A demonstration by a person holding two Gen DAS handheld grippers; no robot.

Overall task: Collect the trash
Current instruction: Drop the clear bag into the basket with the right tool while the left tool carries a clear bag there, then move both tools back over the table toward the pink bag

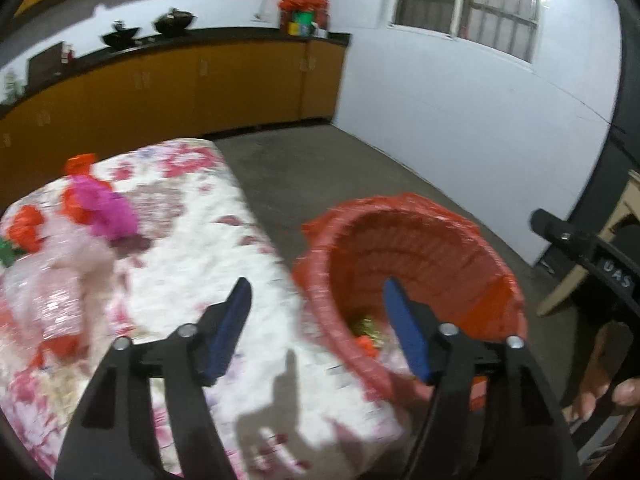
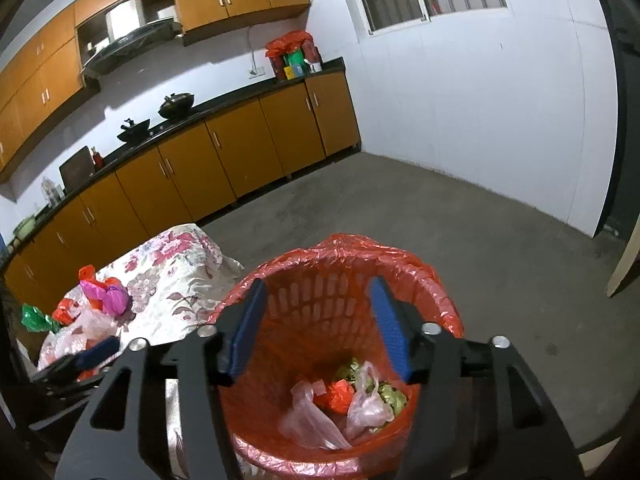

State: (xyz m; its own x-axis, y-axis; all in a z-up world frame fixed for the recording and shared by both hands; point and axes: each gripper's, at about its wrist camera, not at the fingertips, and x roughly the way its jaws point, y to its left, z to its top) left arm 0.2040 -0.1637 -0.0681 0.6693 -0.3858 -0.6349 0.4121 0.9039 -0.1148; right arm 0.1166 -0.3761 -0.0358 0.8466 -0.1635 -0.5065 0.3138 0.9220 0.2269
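A red basket [image 2: 320, 304] lined with a red bag stands on the floor beside a table with a floral cloth [image 2: 176, 276]. In its bottom lie clear plastic bags [image 2: 312, 416], a red wrapper [image 2: 340, 394] and gold-green foil [image 2: 394, 396]. My right gripper [image 2: 318, 296] hangs open above the basket with nothing between its fingers. My left gripper [image 1: 316, 292] is open and empty too, over the table's edge next to the basket [image 1: 416, 248]. On the cloth, to its left, lie a magenta bag [image 1: 106, 212], a clear bag [image 1: 52, 284] and red scraps [image 1: 26, 228].
Orange cabinets under a dark counter [image 2: 224, 152] run along the back wall, with two woks [image 2: 176, 104] and a red bag [image 2: 290, 46] on top. Bare grey floor [image 2: 460, 232] lies beyond the basket. A pale wooden leg [image 1: 576, 276] stands at the right, near a hand [image 1: 600, 392].
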